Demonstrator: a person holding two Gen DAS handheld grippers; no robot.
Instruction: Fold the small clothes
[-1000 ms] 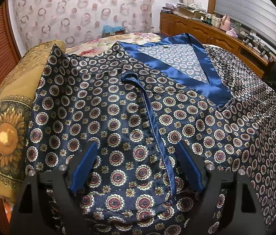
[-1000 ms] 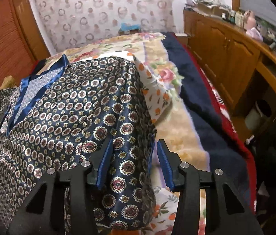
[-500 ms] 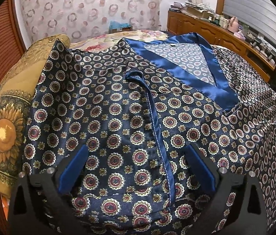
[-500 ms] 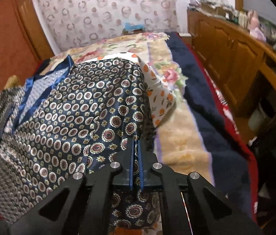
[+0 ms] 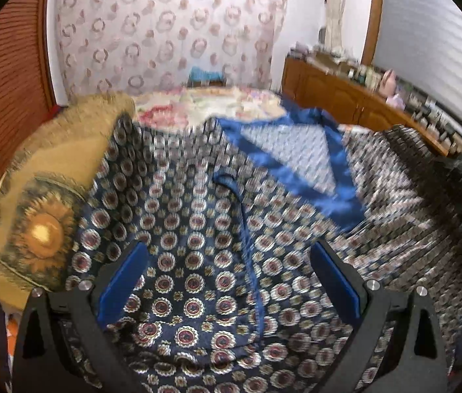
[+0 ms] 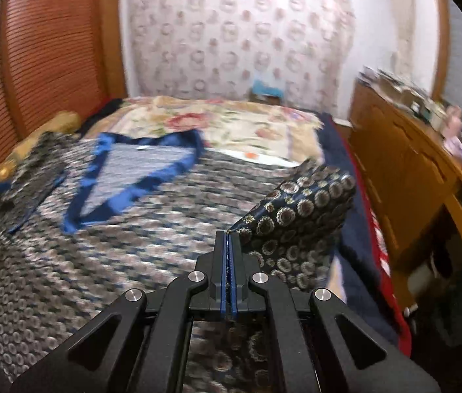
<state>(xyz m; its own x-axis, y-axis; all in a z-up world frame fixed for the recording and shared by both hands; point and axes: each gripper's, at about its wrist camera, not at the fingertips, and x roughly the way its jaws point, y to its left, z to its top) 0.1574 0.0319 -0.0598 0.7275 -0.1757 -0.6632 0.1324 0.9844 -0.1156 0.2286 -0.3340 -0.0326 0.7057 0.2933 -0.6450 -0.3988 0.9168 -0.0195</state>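
The top (image 6: pixel 106 229) lies spread on the bed (image 6: pixel 231 124), collar toward the far wall, long axis running away from the cameras. It looks thin, satiny and slippery; hems and corners seem the best holds. The right gripper (image 6: pixel 229 255) pinches a raised corner; the left gripper (image 5: pixel 227 281) hovers wide above the cloth.

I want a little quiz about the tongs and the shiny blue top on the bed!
1. True or false: the right tongs are shut on the patterned top.
2. The left tongs are: A) wide open above the top, B) shut on the sunflower pillow, C) holding a cup.
3. Fill in: the top's neckline trim is plain ____.

Key: 1 true; 2 A; 3 blue.
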